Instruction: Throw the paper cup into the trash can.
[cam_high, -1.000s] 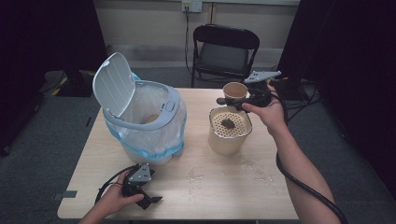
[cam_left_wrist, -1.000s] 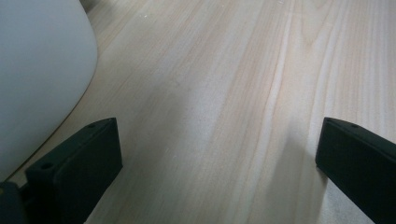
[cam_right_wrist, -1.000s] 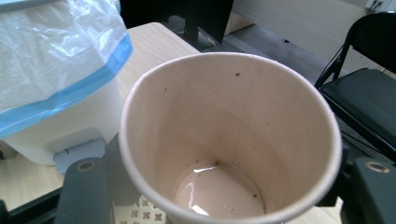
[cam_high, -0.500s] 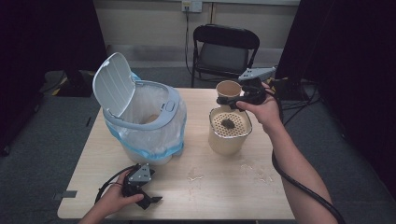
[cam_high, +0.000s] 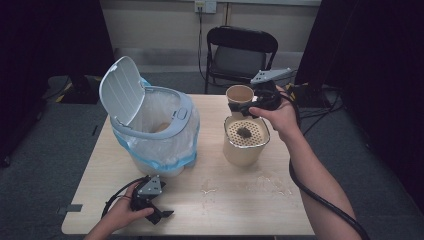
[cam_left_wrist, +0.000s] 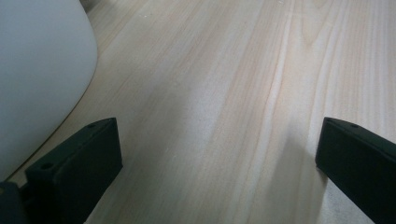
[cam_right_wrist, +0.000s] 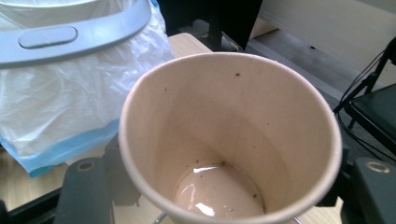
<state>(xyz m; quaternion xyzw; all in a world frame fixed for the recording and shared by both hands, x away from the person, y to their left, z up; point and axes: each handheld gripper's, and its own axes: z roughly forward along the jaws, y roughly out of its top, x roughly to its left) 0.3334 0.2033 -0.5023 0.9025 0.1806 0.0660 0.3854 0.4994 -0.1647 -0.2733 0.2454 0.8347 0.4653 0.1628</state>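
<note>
Grasping a paper cup (cam_right_wrist: 229, 140) between them, the right gripper (cam_high: 248, 107) fingers (cam_right_wrist: 86, 191) hold it upright above the far rim of a strainer pot (cam_high: 245, 145), a little pale liquid inside. Right of the bin (cam_high: 155, 135), the left gripper (cam_high: 150, 202) rests on the bench (cam_left_wrist: 224, 93), fingers (cam_left_wrist: 77, 163) spread wide.

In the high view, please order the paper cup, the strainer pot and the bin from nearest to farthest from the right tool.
1. Paper cup: held in the right tool.
2. Strainer pot: just below the cup.
3. Bin: left side of the table.
</note>
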